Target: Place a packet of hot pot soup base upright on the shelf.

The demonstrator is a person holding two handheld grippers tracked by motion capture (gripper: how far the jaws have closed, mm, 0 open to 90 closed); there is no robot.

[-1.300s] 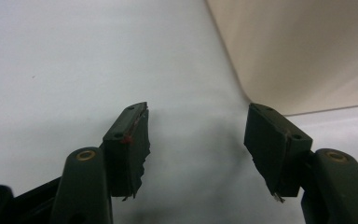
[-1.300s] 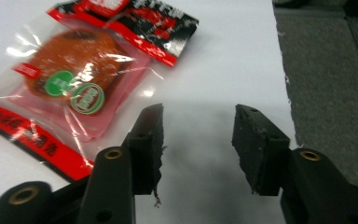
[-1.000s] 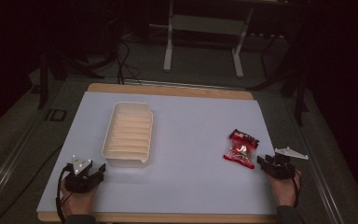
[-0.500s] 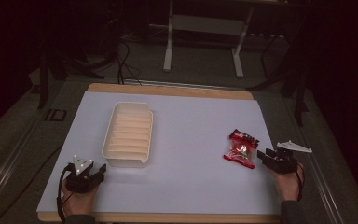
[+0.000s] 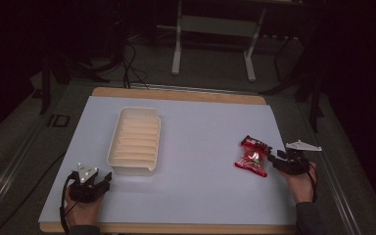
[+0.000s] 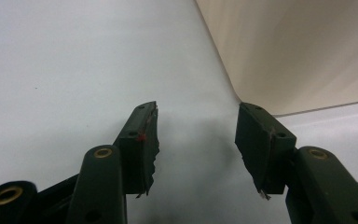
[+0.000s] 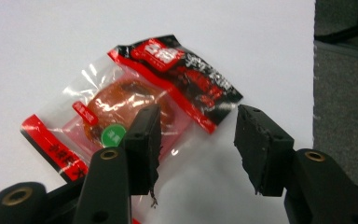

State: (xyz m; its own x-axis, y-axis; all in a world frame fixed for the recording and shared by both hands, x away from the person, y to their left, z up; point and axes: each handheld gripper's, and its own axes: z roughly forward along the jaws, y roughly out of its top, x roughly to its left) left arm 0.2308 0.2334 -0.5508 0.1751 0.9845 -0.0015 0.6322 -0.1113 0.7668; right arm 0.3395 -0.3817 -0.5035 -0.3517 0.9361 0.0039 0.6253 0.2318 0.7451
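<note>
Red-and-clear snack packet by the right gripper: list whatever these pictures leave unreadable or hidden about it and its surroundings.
- Red-and-clear plastic snack packet: in the right gripper view its lower corner is covered by a black finger; the printed label is too blurred to read.
- The same packet in the high view: too small for any detail.
- Cream ribbed plastic tray: cut off by the top and right edges in the left gripper view.
- Tray contents: the high view is too dim to tell ribs from items.

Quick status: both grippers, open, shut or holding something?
Left gripper: open, nothing between its jaws, beside the white tray.
Right gripper: open, jaws just been opening, over the red snack packet, not gripping it.
</note>
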